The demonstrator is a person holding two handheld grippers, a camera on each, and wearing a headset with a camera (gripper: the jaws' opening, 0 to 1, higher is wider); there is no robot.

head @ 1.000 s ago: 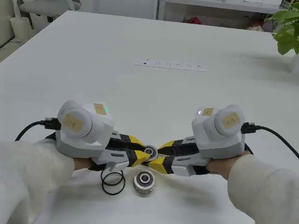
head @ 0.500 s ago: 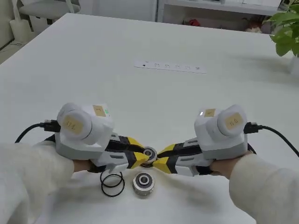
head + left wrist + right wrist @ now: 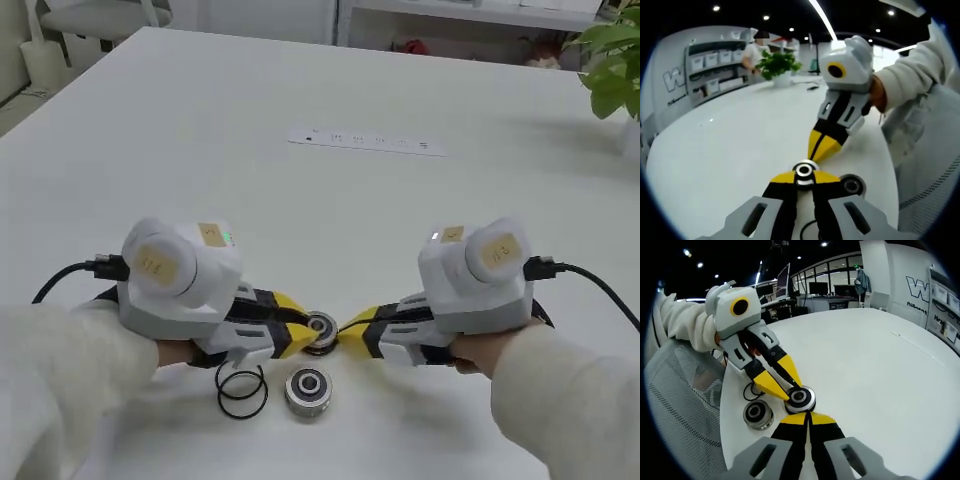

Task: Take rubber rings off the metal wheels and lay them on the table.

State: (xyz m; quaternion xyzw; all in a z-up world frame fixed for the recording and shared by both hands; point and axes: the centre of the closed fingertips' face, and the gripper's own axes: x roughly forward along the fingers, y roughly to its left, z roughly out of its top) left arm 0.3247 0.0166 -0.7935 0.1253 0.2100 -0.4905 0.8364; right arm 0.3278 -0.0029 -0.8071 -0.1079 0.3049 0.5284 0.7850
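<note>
Nearest the person, two rubber rings [image 3: 240, 390] lie overlapping on the desk [image 3: 300, 200], already off a wheel. Just beside them a loose metal wheel [image 3: 307, 390] rests flat. It looks bare of rings, so it is judged finished.

Just beyond, the held metal wheel [image 3: 321, 327] sits between the two grippers, slightly above the desk. The fingers of the left gripper [image 3: 303, 335] are clamped on either side of this wheel. The right gripper [image 3: 352, 327] meets it from the opposite side, with its fingers pressed together and their tips at the wheel's rim. A thin dark line appears to run from wheel to tips in the head view, but whether a ring is pinched there cannot be confirmed.

Assessment: one wheel done, the second in hand. Its ring has yet to be laid on the desk.

Farther back lie a power strip [image 3: 365, 141] and a potted plant [image 3: 612, 60].
</note>
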